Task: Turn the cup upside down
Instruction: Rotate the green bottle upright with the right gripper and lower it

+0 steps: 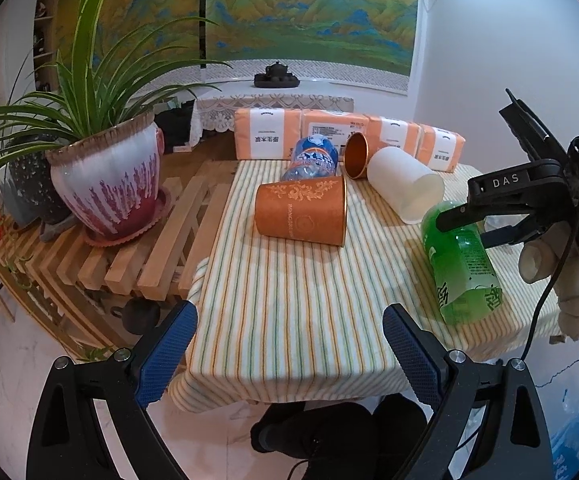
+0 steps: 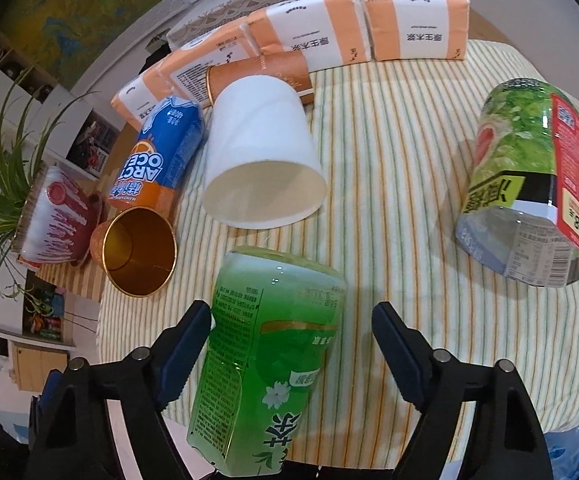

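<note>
Three cups lie on their sides on the striped tablecloth [image 1: 289, 300]. An orange patterned cup [image 1: 301, 212] lies mid-table; the right wrist view shows its gold inside [image 2: 139, 250]. A white cup [image 1: 405, 184] [image 2: 261, 156] lies behind it. A second orange cup [image 1: 356, 156] [image 2: 257, 76] lies at the back. My left gripper [image 1: 289, 344] is open and empty at the table's near edge. My right gripper [image 2: 291, 344] is open around a lying green bottle [image 2: 269, 352] without closing on it; it also shows in the left wrist view [image 1: 469, 228].
A blue-labelled bottle [image 1: 313, 156] [image 2: 161, 156] lies by the cups. A green-and-red bottle [image 2: 529, 184] lies at the right. Orange tissue packs [image 1: 341, 136] line the back edge. A potted plant [image 1: 109, 184] stands on a slatted wooden rack at the left.
</note>
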Tool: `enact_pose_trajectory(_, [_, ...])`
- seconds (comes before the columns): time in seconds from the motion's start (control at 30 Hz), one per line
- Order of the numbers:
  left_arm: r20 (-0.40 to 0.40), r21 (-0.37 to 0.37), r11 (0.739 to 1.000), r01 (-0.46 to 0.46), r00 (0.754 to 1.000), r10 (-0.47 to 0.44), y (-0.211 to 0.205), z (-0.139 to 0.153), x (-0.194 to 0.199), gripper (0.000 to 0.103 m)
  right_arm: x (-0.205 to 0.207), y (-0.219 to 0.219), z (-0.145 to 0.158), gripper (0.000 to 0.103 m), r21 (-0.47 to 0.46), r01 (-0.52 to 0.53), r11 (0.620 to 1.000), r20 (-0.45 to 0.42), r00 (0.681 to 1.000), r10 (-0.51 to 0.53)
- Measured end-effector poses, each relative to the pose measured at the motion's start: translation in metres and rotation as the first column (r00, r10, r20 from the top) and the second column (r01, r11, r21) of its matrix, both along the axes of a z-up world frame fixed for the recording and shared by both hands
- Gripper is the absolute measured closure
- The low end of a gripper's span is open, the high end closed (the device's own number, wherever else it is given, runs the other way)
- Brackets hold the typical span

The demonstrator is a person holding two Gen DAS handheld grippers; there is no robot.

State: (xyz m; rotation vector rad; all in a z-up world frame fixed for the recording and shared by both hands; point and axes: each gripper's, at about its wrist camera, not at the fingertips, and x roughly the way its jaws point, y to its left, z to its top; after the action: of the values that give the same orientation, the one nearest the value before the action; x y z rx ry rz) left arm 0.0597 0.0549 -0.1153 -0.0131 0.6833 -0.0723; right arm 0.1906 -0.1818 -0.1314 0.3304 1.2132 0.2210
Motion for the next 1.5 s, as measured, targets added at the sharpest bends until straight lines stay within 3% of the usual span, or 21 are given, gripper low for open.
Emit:
enact_pose_trajectory(0.17, [0.002, -0.001, 1.0, -0.005, 1.0, 0.005, 0.0, 0.001, 0.001, 0.007, 0.003, 0.003, 0.0, 0.037, 0.02, -0.014, 1.0, -0.006, 1.0, 0.015])
enact_pose_trajectory(0.77, [-0.005, 0.003, 1.0, 0.009, 1.0, -0.009, -0.008, 0.002, 0.005, 0.007, -0.01, -0.017, 0.005, 0.038, 0.044, 0.021, 0.999, 0.038, 0.999, -0.023])
enact_pose_trajectory(1.2, [-0.012, 0.017, 1.0, 0.005, 1.0, -0.005, -0.013, 0.002, 0.008, 0.007, -0.028, -0.019, 0.025, 0.039, -0.011, 0.026, 1.0, 0.186, 0.982, -0.023])
enact_pose_trajectory(1.5, [-0.007, 0.018, 1.0, -0.002, 1.0, 0.002, -0.015, 0.005, 0.008, 0.007, -0.041, -0.009, 0.047, 0.039, -0.1, 0.029, 0.995, 0.315, 0.949, 0.004])
